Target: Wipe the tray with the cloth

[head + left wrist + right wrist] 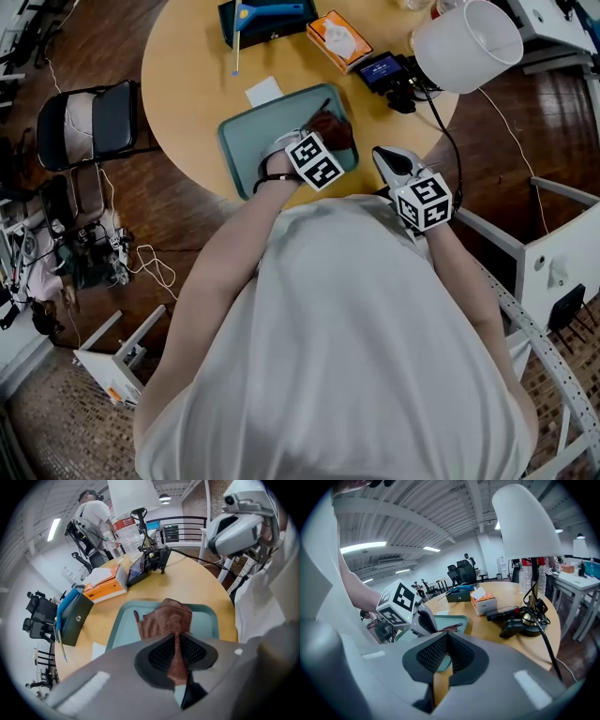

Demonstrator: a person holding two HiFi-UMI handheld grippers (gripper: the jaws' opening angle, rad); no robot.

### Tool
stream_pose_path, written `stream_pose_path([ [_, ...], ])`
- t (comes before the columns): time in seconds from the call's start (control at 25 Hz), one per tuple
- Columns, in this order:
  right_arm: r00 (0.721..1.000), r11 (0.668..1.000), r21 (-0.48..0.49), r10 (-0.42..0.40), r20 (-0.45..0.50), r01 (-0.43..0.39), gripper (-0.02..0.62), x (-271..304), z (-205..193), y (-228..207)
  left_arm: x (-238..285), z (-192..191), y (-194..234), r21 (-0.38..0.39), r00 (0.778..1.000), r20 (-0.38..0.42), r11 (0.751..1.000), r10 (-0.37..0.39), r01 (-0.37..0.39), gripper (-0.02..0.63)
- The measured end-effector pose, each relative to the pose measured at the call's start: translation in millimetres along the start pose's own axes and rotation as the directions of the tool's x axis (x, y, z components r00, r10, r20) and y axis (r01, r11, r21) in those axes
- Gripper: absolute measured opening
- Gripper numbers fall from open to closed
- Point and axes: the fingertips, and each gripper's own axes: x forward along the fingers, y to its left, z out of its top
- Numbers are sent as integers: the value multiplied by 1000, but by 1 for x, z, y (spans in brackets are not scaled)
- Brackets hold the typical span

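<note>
A teal tray (258, 141) lies at the near edge of the round wooden table (187, 66). On its right part rests a brown cloth (333, 127). My left gripper (325, 131) points steeply down over the tray, shut on the cloth. In the left gripper view the cloth (168, 618) runs from between the jaws of the left gripper (177, 639) onto the tray (208, 620), bunched up. My right gripper (384, 155) hovers by the tray's right corner. Seen in its own view, the right gripper (447, 637) has its tips together and nothing between them. The left gripper (426, 623) shows there over the tray (457, 620).
A lamp with a white shade (467, 44) stands at the table's right edge, its cable hanging down. Behind the tray lie a white paper (263, 91), an orange tissue box (339, 39), a dark box (267, 21) and a dark device (380, 68). A folding chair (89, 122) stands left.
</note>
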Motion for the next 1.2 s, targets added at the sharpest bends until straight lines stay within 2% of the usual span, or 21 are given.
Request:
stream_pose_path([
  [0.24, 1000, 1000, 10, -11, 3, 11, 2, -2, -1, -5, 7, 11, 3, -14, 1000, -16, 1000, 20, -20, 360],
  [0.4, 1000, 1000, 9, -13, 1, 13, 2, -3, 0, -8, 8, 13, 26, -57, 998, -22, 997, 58, -59, 360],
  [0.68, 1000, 1000, 15, -9, -2, 9, 2, -1, 0, -7, 9, 7, 38, -31, 998, -31, 998, 58, -59, 360],
  [0.84, 1000, 1000, 11, -2, -8, 2, 2, 0, -1, -7, 2, -23, 36, -24, 997, -52, 998, 49, -50, 360],
  [1.2, 1000, 1000, -9, 15, -18, -15, 3, 6, 1, 1, -17, -116, 51, -82, 994, -98, 995, 52, -60, 360],
])
